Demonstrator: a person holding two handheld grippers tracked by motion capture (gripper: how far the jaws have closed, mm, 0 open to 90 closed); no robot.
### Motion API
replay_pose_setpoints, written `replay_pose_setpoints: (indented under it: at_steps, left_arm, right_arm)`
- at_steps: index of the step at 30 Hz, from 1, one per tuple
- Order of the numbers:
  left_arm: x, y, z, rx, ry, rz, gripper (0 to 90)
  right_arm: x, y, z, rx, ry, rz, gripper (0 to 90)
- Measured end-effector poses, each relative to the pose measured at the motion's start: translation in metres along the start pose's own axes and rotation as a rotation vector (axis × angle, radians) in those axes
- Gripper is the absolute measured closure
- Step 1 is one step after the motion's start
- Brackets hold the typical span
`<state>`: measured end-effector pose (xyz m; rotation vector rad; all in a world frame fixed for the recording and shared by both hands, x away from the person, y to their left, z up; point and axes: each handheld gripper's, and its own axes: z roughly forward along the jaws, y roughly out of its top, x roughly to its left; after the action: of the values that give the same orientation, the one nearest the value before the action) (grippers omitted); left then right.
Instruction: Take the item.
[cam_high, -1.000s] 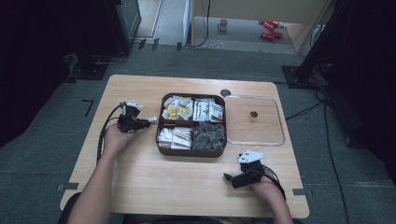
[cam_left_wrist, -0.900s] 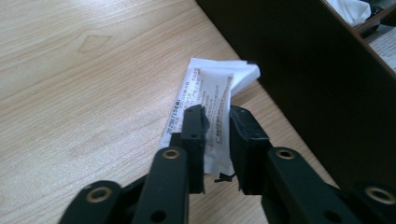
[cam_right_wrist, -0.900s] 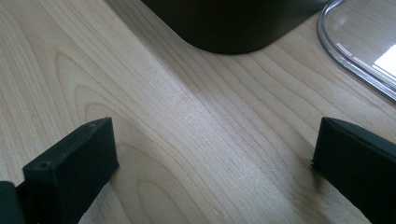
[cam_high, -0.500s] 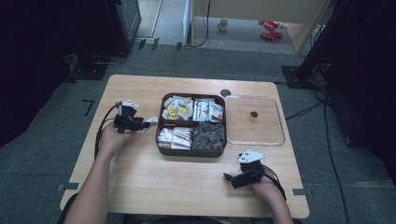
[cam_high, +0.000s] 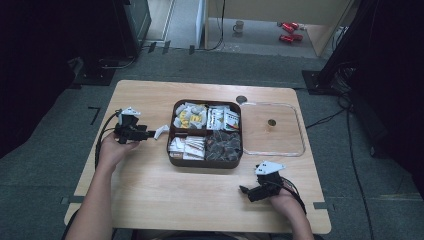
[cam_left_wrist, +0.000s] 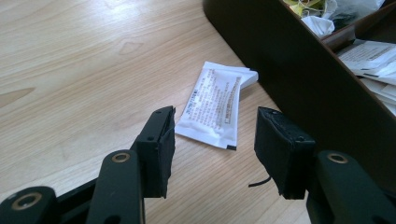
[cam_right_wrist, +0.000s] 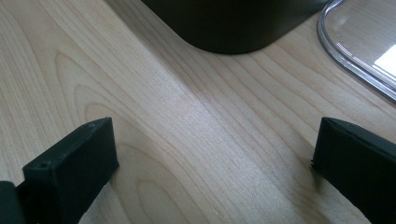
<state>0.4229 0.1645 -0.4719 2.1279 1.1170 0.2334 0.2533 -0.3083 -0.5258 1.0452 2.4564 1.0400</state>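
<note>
A small white printed packet (cam_left_wrist: 212, 102) lies flat on the wooden table, against the left wall of the dark brown four-compartment tray (cam_left_wrist: 289, 60). My left gripper (cam_left_wrist: 215, 135) is just short of it. Its jaws have just been opening and stand open, with nothing between the pads. From above, the packet (cam_high: 161, 131) lies between the left gripper (cam_high: 150, 134) and the tray (cam_high: 206, 162). My right gripper (cam_high: 243, 191) rests open on the table near the tray's front right corner; its jaws (cam_right_wrist: 212, 135) are wide apart over bare wood.
The tray's compartments hold white and yellow sachets and dark wrapped pieces. A clear lid (cam_high: 295, 145) with a small knob lies right of the tray, and its rim (cam_right_wrist: 355, 51) is near the right gripper. A round hole (cam_high: 241, 99) is in the tabletop behind the tray.
My left gripper has opened and drawn back to the left, away from the tray. The white packet now lies loose on the table beside the tray. The right hand has not moved.
</note>
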Motion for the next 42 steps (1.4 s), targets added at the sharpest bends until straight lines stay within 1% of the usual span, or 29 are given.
replay_pose_setpoints:
  at_steps: [2,4,7,13,17,21,24,29,35,37,39,40,42]
  left_arm:
    - [0.002,-0.002,-0.003,-0.004,0.006,0.001,47.9]
    - [0.006,-0.005,-0.005,-0.007,0.002,-0.002,47.4]
    - [0.012,-0.008,-0.009,-0.016,0.002,-0.018,46.5]
    - [0.019,-0.015,-0.014,-0.021,0.021,-0.026,45.8]
    - [0.024,-0.019,-0.014,-0.011,0.032,-0.029,45.6]
    - [0.031,-0.025,-0.015,-0.008,0.025,-0.05,46.8]
    - [0.035,-0.03,-0.014,-0.002,0.033,-0.063,46.8]
    - [0.041,-0.035,-0.015,0.007,0.054,-0.063,45.5]
    - [0.048,-0.042,-0.012,0.029,0.075,-0.077,45.0]
    - [0.05,-0.043,-0.013,0.021,0.081,-0.07,44.7]
    - [0.051,-0.044,-0.013,0.01,0.081,-0.076,44.6]
    - [0.052,-0.045,-0.014,0.005,0.086,-0.073,44.2]
    - [0.052,-0.048,-0.014,-0.005,0.119,-0.048,42.7]
  right_arm:
    - [0.0,0.0,0.0,0.0,0.001,0.0,0.0]
    - [0.0,0.0,0.0,0.0,0.0,0.0,0.0]
    - [0.0,0.0,0.0,0.0,0.0,0.0,0.0]
    - [0.0,0.0,0.0,0.0,0.002,-0.001,0.0]
    - [0.0,0.0,0.0,0.001,0.004,-0.001,0.0]
    - [-0.001,0.001,0.0,0.001,0.004,-0.002,0.0]
    - [-0.001,0.001,0.001,0.0,0.005,-0.004,0.0]
    - [-0.001,0.001,0.001,0.0,0.006,-0.006,0.0]
    - [-0.001,0.001,0.001,0.0,0.005,-0.006,0.0]
    - [-0.001,0.002,0.001,0.0,0.005,-0.006,0.0]
    - [-0.001,0.002,0.001,0.0,0.005,-0.006,0.0]
    - [-0.001,0.002,0.001,0.0,0.005,-0.005,0.0]
    - [-0.001,0.002,0.001,0.0,0.005,-0.006,0.0]
